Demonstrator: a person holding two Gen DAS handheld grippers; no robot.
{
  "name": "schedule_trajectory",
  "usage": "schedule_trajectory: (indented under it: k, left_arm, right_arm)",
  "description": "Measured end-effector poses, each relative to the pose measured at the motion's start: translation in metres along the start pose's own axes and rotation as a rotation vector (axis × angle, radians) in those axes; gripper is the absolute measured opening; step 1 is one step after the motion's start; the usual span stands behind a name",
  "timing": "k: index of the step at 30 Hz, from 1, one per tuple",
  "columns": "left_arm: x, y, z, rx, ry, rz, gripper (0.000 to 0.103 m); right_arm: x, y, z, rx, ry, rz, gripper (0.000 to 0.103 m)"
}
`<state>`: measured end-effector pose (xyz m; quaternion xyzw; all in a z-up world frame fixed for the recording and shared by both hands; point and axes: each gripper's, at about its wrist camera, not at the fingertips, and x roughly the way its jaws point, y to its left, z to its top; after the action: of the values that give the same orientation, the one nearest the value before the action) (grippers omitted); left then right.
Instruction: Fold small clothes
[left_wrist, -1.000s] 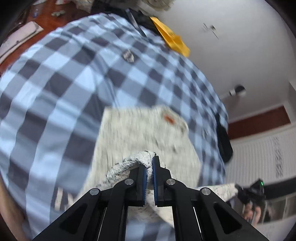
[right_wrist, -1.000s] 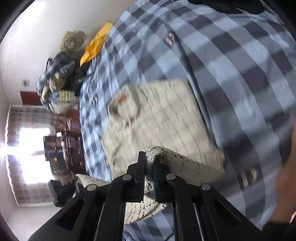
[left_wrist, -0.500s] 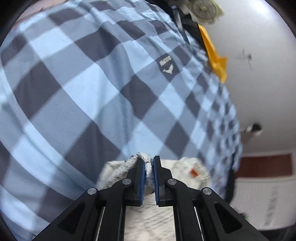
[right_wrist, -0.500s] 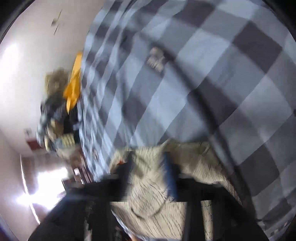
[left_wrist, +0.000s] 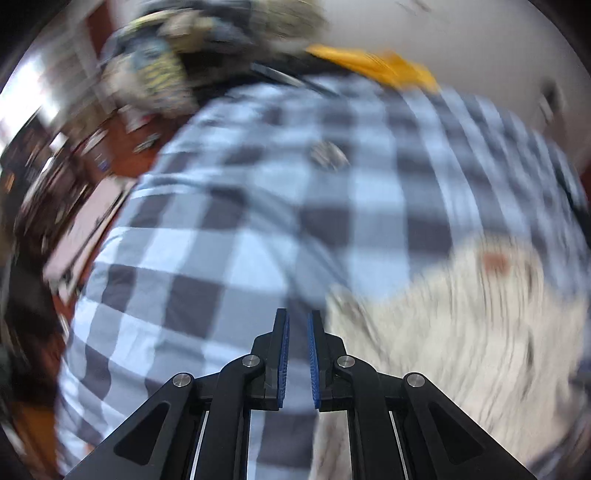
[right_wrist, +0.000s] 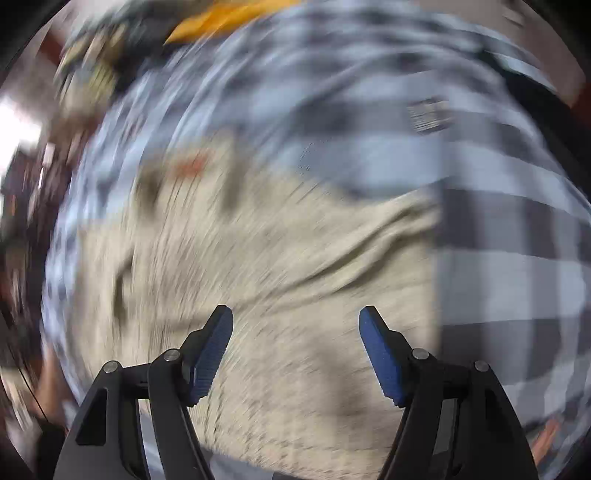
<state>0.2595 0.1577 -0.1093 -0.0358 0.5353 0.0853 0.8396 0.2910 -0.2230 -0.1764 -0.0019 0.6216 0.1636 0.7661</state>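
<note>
- Left wrist view, blurred by motion: a bed under a blue, grey and white checked cover (left_wrist: 258, 229) fills most of the picture.
- The left tool (left_wrist: 297, 325) sits at 6 o'clock, its two blue-padded fingers almost together with only a thin gap; nothing is between them, and checked cover shows through the gap.
- A cream knitted garment (left_wrist: 461, 325) lies flat on the cover from 3 to 5 o'clock, just right of the tool, with a small reddish patch (left_wrist: 495, 263) near its upper edge.
- The bed's edge runs down the left side, from 11 to 8 o'clock; beyond it is reddish-brown floor (left_wrist: 129, 162) with scattered small items too blurred to name.
- At 12 o'clock a heap of mixed clothes (left_wrist: 177, 62) and an orange-yellow item (left_wrist: 373, 64) lie at the bed's far end, against a pale wall (left_wrist: 461, 40).
- Right wrist view, more blurred: the right tool (right_wrist: 295, 325) at 6 o'clock has just been opening and stands wide, nothing between its pads.
- The cream garment (right_wrist: 280, 251) spreads under it across the centre, its right edge straight at 3 o'clock.
- Bare checked cover (right_wrist: 509, 236) fills 1 to 4 o'clock.
</note>
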Motion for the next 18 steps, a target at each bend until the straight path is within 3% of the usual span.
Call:
schedule_trajectory:
  k: [1,4,6,8,11,14,18]
  left_arm:
    - [0.004,-0.013,-0.014,0.034,0.021,-0.074,0.008]
    - [0.024,-0.045,-0.055,0.062,0.163,-0.282,0.008]
    - [0.046,-0.064,-0.081,0.069,0.267,-0.340,0.008]
    - [0.057,-0.083,-0.098,0.135,0.289,-0.310,0.008]
    - [0.057,-0.103,-0.097,0.252,0.217,-0.237,0.008]
    - [0.059,-0.109,-0.077,0.233,0.200,-0.221,0.008]
    - [0.072,-0.113,-0.050,0.167,0.203,-0.209,0.008]
  right_arm:
    - [0.018,0.019,-0.008,-0.045,0.064,0.005,0.068]
    - [0.050,0.042,-0.021,-0.090,0.146,0.013,0.068]
    - [0.059,0.050,-0.022,-0.119,0.137,-0.072,0.068]
    - [0.057,0.051,-0.017,-0.123,0.098,-0.087,0.068]
    - [0.044,0.034,0.003,0.004,0.043,-0.057,0.068]
    - [0.029,0.006,0.027,0.199,-0.034,-0.002,0.068]
    - [0.008,-0.014,0.059,0.258,-0.170,-0.004,0.068]
